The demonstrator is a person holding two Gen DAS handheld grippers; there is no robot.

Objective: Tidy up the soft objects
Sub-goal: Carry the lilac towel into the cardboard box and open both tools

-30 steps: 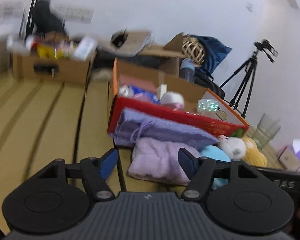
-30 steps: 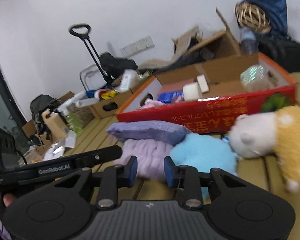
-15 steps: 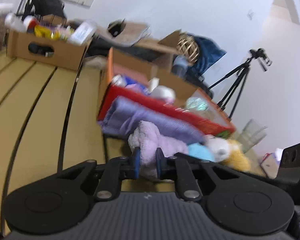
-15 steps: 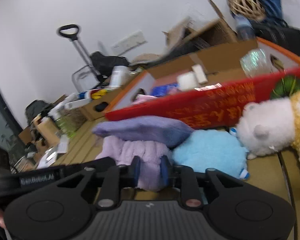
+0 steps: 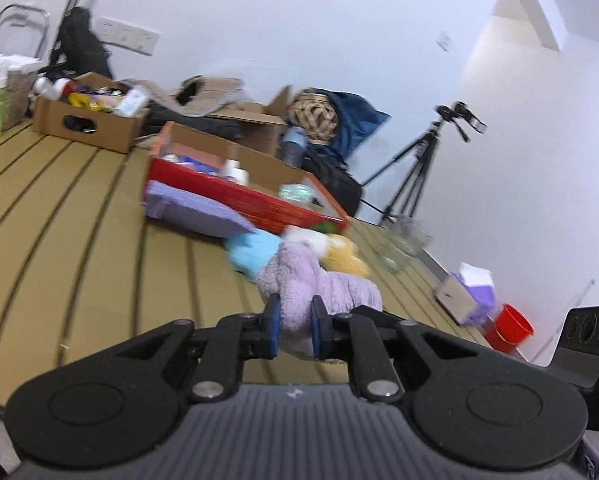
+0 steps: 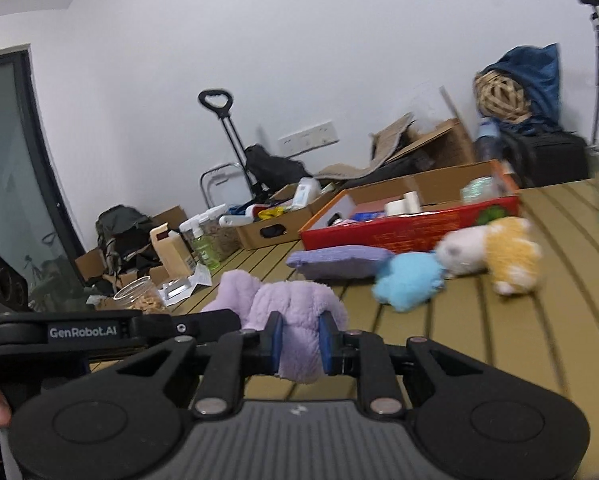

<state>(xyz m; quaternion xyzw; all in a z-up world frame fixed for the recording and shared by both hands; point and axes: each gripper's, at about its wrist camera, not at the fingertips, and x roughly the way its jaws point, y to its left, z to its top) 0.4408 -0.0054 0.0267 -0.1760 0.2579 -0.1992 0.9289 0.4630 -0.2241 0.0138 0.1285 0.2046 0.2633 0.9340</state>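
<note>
Lilac towel (image 5: 315,280) apparently lifted from pile.

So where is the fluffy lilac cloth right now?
The lilac cloth is pinched by both the left gripper and right gripper, in front of the blue plush on the slatted table.

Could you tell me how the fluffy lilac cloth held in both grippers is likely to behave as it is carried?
The lilac cloth probably stays floppy: it bunches and bulges between the right gripper and the left gripper. Its fuzzy pile likely resists slipping. It looks light and unbreakable, so loose ends may sag or drag.
</note>
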